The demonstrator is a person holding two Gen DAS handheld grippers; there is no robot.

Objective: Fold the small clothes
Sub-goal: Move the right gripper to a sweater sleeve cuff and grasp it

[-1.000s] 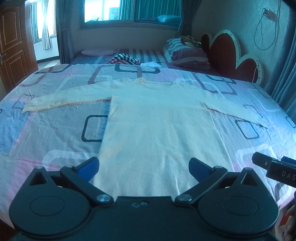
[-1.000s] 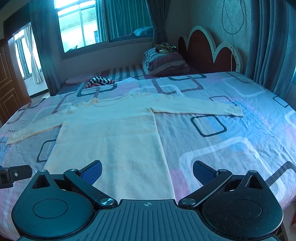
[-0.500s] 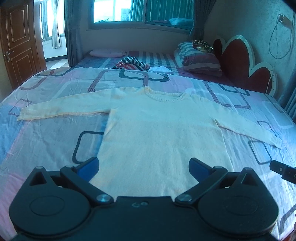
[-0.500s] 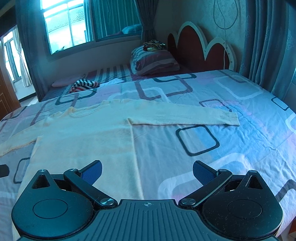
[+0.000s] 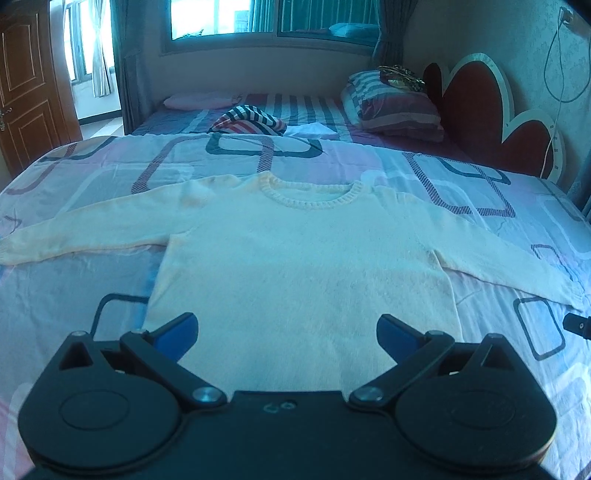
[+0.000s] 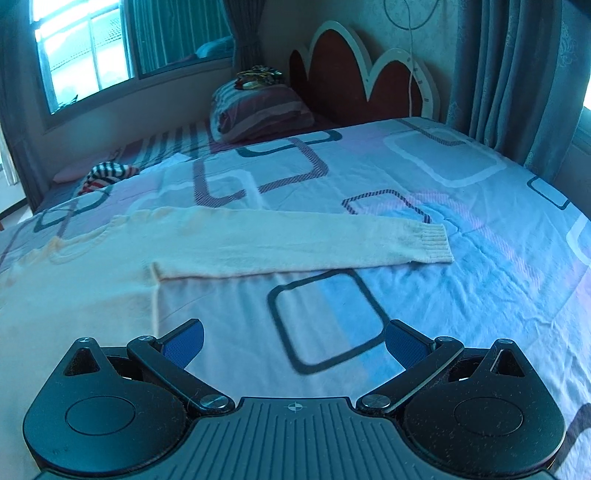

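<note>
Left tool (image 5: 286, 334) is spread wide, blue pads apart, gripping nothing. It sits at the bottom centre of the left view, over the lower body of the cream sweater (image 5: 303, 266).

Sweater lies flat and face up on the bed (image 5: 92, 280), collar toward the top of the frame, both sleeves stretched out sideways. Left sleeve runs to the left edge of the frame, right sleeve slopes down toward the right edge. I see no folds in it.

Right tool (image 6: 293, 341) is also spread wide and empty. It's at the bottom centre of its view, over bare bedspread (image 6: 461, 295) just right of the sweater's side seam. The right sleeve (image 6: 303, 243) crosses mid-frame above it, ribbed cuff (image 6: 434, 243) ending right of centre.

A bit of the right tool shows at the right edge of the left view, just below the sleeve end.

Surroundings:
- striped garment (image 5: 247, 120) bunched at upper centre of the left view, beyond the collar, well apart from the sweater
- white cloth (image 5: 310, 130) just right of it
- striped pillow (image 5: 395, 107) at upper right, with a dark patterned item (image 5: 400, 74) on top
- red scalloped headboard (image 5: 491, 110) at far right, a cable (image 5: 554, 74) hanging on the wall beside it
- window (image 5: 273, 16) along the top, wooden door (image 5: 26, 85) at upper left
- curtains (image 6: 517, 74) at upper right of the right view

Nothing lies on the sweater or between either tool and it.
</note>
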